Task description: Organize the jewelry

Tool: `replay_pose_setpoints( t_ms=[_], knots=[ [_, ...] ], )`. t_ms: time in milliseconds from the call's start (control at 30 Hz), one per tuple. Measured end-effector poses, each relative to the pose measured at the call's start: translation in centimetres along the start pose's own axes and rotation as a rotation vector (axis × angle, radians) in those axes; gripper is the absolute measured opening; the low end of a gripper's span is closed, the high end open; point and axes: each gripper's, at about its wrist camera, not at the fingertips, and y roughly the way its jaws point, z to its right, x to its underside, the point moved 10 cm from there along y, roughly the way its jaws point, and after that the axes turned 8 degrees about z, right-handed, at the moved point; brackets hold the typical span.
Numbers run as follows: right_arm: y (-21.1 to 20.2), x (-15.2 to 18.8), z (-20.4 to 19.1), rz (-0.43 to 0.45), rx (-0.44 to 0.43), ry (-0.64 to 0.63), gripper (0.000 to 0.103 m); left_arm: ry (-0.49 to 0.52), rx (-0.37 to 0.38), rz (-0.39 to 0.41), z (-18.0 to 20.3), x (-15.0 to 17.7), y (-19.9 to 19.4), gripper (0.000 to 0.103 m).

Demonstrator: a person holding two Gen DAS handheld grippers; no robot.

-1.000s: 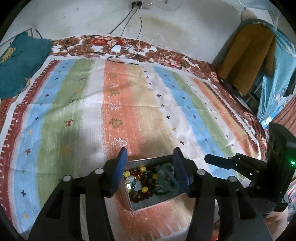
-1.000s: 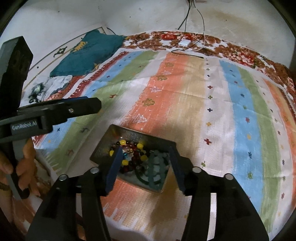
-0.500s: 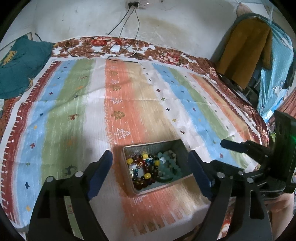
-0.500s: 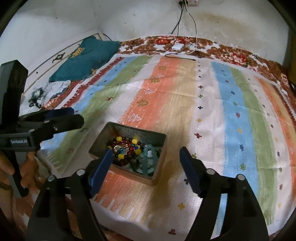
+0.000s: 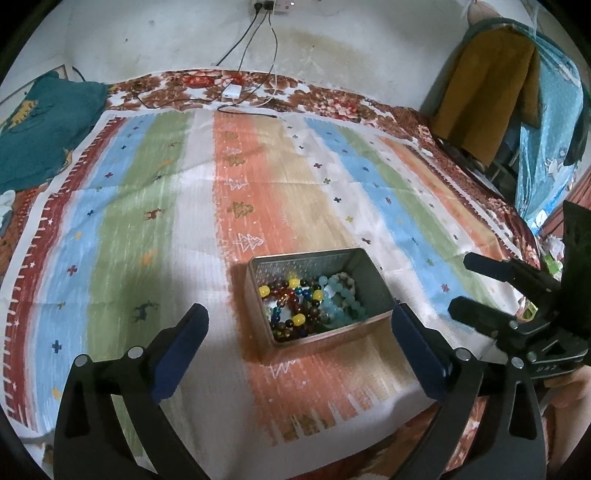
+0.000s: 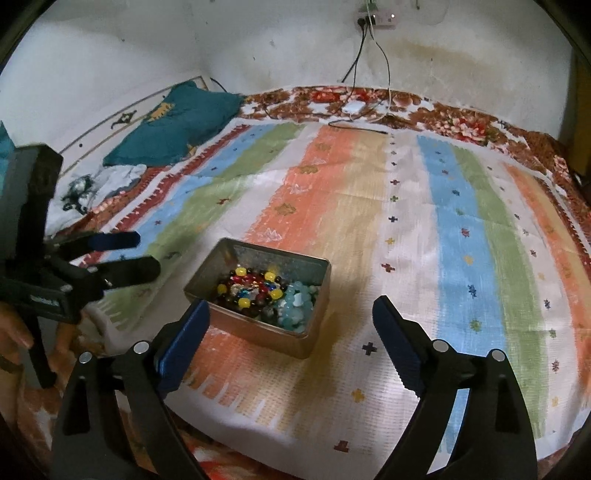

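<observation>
Both fisheye views look forward and down from above the near edge of the bed, facing the far wall. The left wrist view sits left of the metal box [image 5: 318,295] and catches the right gripper [image 5: 458,284] at its right edge. The right wrist view sits to the box's [image 6: 258,291] right, with the left gripper [image 6: 142,254] at its left edge. Both share the box, the striped cloth [image 5: 147,206] and the wall socket [image 6: 375,16].

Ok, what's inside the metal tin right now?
The metal tin holds dark and yellow bead bracelets beside pale blue-green ones, heaped together. Its floor and anything beneath them is covered.
</observation>
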Motion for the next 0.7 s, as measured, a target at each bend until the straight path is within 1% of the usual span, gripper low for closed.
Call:
replay_pose_setpoints(
  t_ms=[133,267,433,533,700],
  knots=[
    [-0.5,0.1,-0.1,0.017,-0.006,0.009,0.091,0.002,-0.009,0.022,-0.1,0.3,-0.6,0.097],
    [-0.9,0.1,-0.4,0.035,-0.007,0.003,0.091,0.055,-0.037,0.026,0.3,0.9,-0.9,0.097],
    [-1.2,0.3,-0.8,0.054,-0.001,-0.005,0.091,0.092,-0.044,0.029,1.1,1.6,-1.1,0.097],
    [-1.6,0.1,-0.8,0.076,-0.002,0.001,0.091,0.106,-0.054,0.048,1.2,1.7,-1.5,0.097],
    [-2.0,-0.1,-0.9,0.098,-0.008,0.003,0.091,0.106,-0.079,0.103,0.9,1.2,-2.4,0.097]
  ],
)
